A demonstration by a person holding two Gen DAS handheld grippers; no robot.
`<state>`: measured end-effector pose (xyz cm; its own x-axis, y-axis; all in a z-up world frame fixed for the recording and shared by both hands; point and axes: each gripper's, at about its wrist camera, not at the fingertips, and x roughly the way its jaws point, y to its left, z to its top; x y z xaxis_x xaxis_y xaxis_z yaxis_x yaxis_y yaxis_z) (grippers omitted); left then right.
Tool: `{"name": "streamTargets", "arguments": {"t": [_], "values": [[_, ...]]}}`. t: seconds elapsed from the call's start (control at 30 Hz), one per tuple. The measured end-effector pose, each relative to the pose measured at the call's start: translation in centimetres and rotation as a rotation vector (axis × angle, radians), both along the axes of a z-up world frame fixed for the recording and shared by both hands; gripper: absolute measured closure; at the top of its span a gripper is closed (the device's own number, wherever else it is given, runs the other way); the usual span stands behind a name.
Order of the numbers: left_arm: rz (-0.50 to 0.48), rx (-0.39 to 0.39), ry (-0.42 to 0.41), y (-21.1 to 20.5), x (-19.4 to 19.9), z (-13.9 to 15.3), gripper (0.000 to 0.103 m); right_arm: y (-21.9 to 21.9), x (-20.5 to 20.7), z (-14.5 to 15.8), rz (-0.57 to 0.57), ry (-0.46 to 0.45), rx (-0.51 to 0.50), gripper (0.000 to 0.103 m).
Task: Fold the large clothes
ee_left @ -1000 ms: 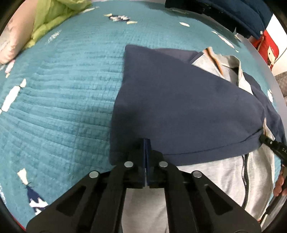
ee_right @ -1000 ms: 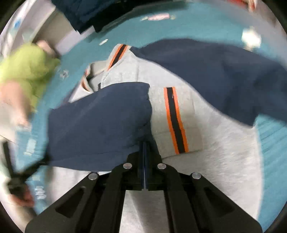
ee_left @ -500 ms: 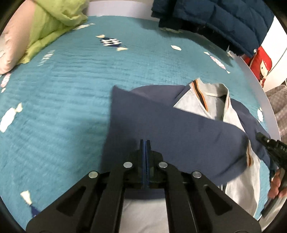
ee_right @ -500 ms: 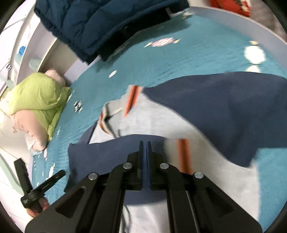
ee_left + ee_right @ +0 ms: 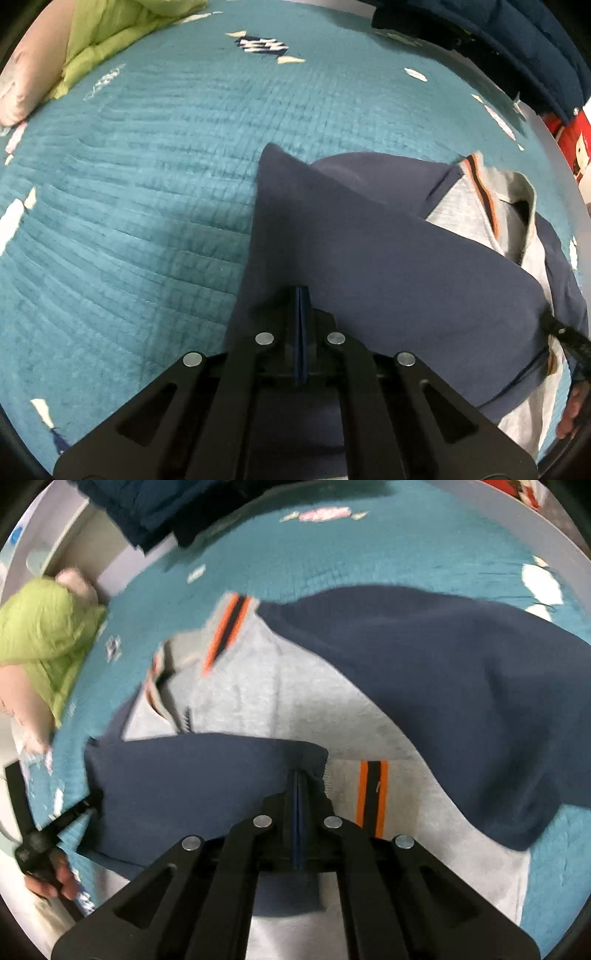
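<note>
A grey zip jacket [image 5: 295,686] with navy sleeves and orange-black stripes lies on a teal quilted bed [image 5: 129,221]. My left gripper [image 5: 301,295] is shut on the near edge of the folded navy sleeve [image 5: 388,258]. My right gripper [image 5: 297,779] is shut on the other end of that same navy sleeve [image 5: 207,771], which lies across the grey front. The other navy sleeve [image 5: 443,672] lies spread out to the right. The grey collar [image 5: 491,206] shows in the left wrist view.
A green blanket [image 5: 122,26] and a pink pillow [image 5: 22,85] lie at the bed's far left. A dark blue puffer coat [image 5: 517,40] hangs at the back. The bed's white edge [image 5: 480,520] runs on the right.
Both grippers lifted the navy sleeve up half a second ago, then lowered it again. It now lies across the jacket's grey front, still held at both ends.
</note>
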<state>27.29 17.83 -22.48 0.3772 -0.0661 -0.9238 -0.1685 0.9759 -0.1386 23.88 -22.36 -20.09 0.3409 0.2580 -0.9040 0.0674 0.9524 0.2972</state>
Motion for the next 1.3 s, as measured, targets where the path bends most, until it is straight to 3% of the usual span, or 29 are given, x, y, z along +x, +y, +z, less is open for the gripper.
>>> {"name": "streamTargets", "arguments": {"t": [0.23, 0.3, 0.47, 0.57, 0.6, 0.63, 0.67, 0.7, 0.73, 0.8, 0.93, 1.13, 1.3], "values": [[-0.008, 0.059, 0.012, -0.4, -0.6, 1.4, 0.099, -0.6, -0.6, 2.8, -0.027, -0.017, 0.020, 0.103], [-0.013, 0.083, -0.009, -0.8, -1.4, 2.6, 0.099, -1.3, -1.4, 4.0, -0.040, -0.045, 0.048, 0.097], [-0.058, 0.036, -0.062, -2.6, -2.8, 5.8, 0.099, -4.5, -3.4, 6.9, -0.096, -0.108, 0.070, 0.097], [-0.096, 0.033, -0.090, -4.6, -3.9, 7.4, 0.090, -7.0, -5.1, 8.1, -0.150, -0.128, 0.052, 0.097], [-0.112, 0.035, -0.097, -5.5, -4.3, 7.8, 0.079, -8.2, -5.9, 8.4, -0.179, -0.132, 0.052, 0.097], [-0.121, 0.040, -0.103, -6.1, -4.6, 8.1, 0.060, -8.9, -6.4, 8.6, -0.201, -0.133, 0.050, 0.094], [-0.128, 0.048, -0.115, -6.9, -4.9, 8.3, 0.047, -10.2, -7.3, 8.8, -0.231, -0.137, 0.044, 0.088], [-0.136, 0.057, -0.136, -7.8, -5.5, 8.4, 0.035, -11.5, -8.4, 9.0, -0.270, -0.144, 0.026, 0.072], [-0.147, 0.057, -0.139, -8.4, -5.8, 8.4, 0.036, -13.2, -9.7, 9.3, -0.328, -0.153, -0.004, 0.051], [-0.181, 0.038, -0.118, -10.0, -6.4, 8.1, 0.035, -15.8, -12.1, 9.6, -0.426, -0.166, -0.042, 0.034], [-0.229, 0.020, -0.104, -12.5, -7.6, 7.7, 0.034, -20.6, -16.0, 9.2, -0.573, -0.157, -0.067, 0.025], [-0.320, 0.033, -0.087, -16.4, -9.4, 7.0, 0.032, -27.4, -21.0, 6.8, -0.791, -0.061, -0.131, 0.022], [-0.368, 0.042, -0.063, -18.3, -10.0, 6.4, 0.032, -30.7, -23.5, 4.6, -0.940, -0.051, -0.089, 0.022]]}}
